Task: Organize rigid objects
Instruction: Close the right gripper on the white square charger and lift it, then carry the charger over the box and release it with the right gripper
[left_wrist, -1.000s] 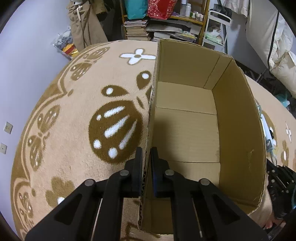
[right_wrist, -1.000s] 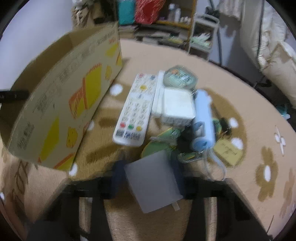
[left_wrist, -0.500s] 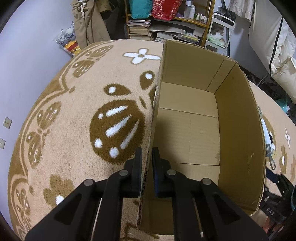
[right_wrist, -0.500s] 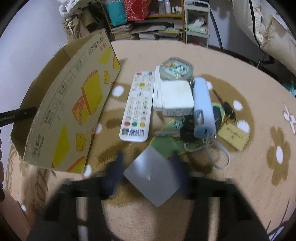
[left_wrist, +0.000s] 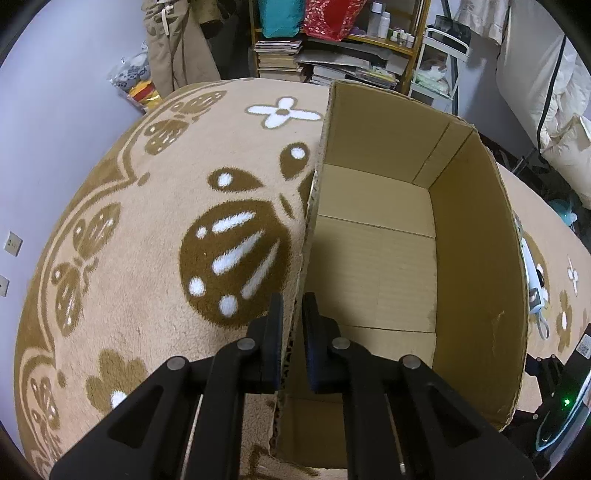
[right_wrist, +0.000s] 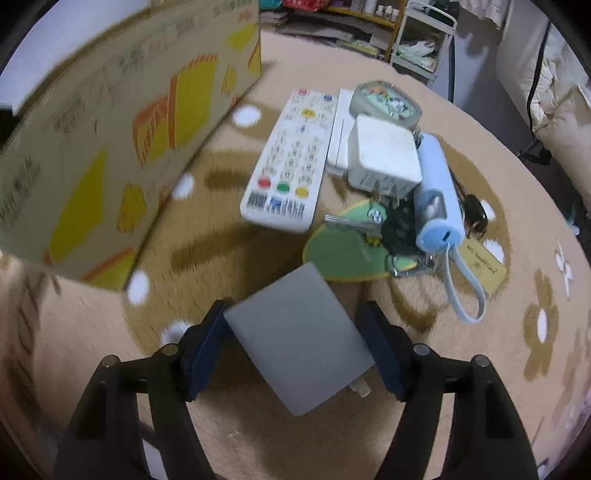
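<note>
Left gripper (left_wrist: 292, 325) clamped on the near wall of the cardboard box (left_wrist: 373, 273), one finger outside against the carpet side, one inside, wall pinched between them at about 6 o'clock of the left view. Box open-topped, nothing visible inside, standing on the patterned carpet (left_wrist: 155, 229). Advised: hold the wall steady and upright so the opening stays presented toward 3 o'clock, where the second tool works. Right gripper (right_wrist: 295, 332) closed across a flat grey block (right_wrist: 299, 339), pads touching two opposite corners, block turned diagonally and tilted; small prong or tab showing at its lower edge. Grip across corners judged marginal; recommended to keep pressure even, lift clear of the box rim at 10 o'clock, and let go low over the floor of the box. Remaining items lying at 1 o'clock of the right view: white remote (right_wrist: 291, 155), white adapter (right_wrist: 384, 155), light-blue power bank (right_wrist: 437, 192), keys with green fob (right_wrist: 347, 243), tan tag (right_wrist: 484, 264), all close-packed and touching. Right tool angled downward, box side to its left. Motion blur present.
</note>
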